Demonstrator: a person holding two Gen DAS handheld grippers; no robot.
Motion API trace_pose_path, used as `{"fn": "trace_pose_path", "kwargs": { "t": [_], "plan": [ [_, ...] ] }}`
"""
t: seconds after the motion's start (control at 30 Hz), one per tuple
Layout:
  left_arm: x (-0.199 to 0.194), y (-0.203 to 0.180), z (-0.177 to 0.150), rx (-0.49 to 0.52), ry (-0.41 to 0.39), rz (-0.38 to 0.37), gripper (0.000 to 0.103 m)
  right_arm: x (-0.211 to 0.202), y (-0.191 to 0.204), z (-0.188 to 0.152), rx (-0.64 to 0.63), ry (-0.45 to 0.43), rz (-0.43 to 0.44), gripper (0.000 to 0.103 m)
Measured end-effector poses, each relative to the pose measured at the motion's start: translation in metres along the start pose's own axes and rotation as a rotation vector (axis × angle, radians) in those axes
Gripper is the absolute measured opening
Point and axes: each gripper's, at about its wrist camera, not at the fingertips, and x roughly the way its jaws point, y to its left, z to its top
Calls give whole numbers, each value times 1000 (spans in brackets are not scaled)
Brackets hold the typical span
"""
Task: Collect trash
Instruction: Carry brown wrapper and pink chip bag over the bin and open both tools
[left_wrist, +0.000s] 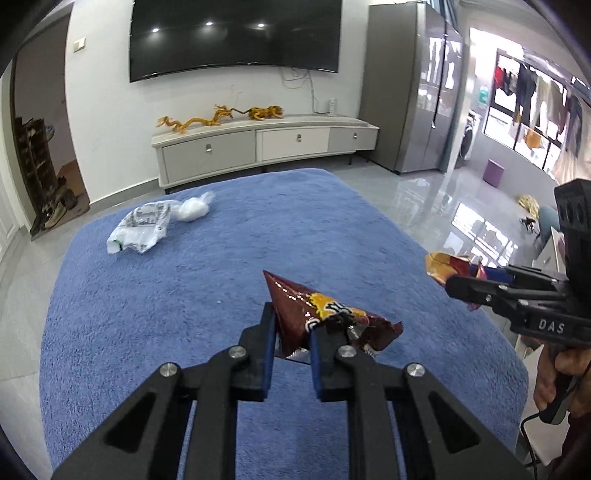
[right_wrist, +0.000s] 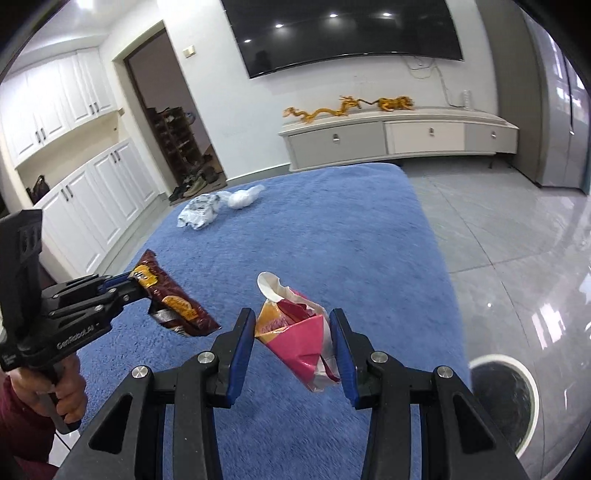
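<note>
While the left tongs (left_wrist: 291, 332) pinch a dark brown snack wrapper (left_wrist: 325, 314) between their blue-padded fingers, the wrapper stands lifted above the blue fleecy cover (left_wrist: 221, 266) of the table, its pointed end aimed away from the camera. Seen from the right wrist, that same wrapper (right_wrist: 177, 302) hangs from the left tongs (right_wrist: 138, 286) clear of the cover, out to the left, with the person's hand (right_wrist: 55, 387) on the handle below.

Closer to the right camera, the right tongs (right_wrist: 291, 339) hold a crumpled pink and orange packet (right_wrist: 295, 332): it sits between the two blue pads, which stand fairly wide apart, and it presses against the right-hand pad; whether the left-hand pad touches it cannot be told. From the left wrist, the right tongs (left_wrist: 458, 284) appear at the right edge with the packet (left_wrist: 443, 267) sticking out of their tips, above the table's right border.

Below and to the right of the table, a round white-rimmed bin (right_wrist: 506, 398) with a dark inside stands on the glossy grey floor (right_wrist: 498, 229).

Farther along the cover, near its far left corner, lie a crumpled printed white plastic bag (left_wrist: 138, 230) and, just beside it, a white wad (left_wrist: 194, 211).

Beyond the table, a low pale cabinet (left_wrist: 258, 146) against the wall carries golden dragon figures (left_wrist: 218, 116), under a large dark television (left_wrist: 236, 37).
</note>
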Motion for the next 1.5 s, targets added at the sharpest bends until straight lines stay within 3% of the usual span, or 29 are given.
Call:
{"fn": "trace_pose_path", "kwargs": {
  "t": [0.5, 1.03, 1.5],
  "plan": [
    [8, -66, 21, 125, -17, -60, 15, -45, -55, -19, 102, -70, -114, 39],
    [59, -183, 57, 285, 23, -202, 15, -110, -175, -66, 365, -142, -298, 39],
    [107, -254, 47, 388, 120, -218, 15, -114, -235, -102, 488, -127, -307, 39]
  ]
}}
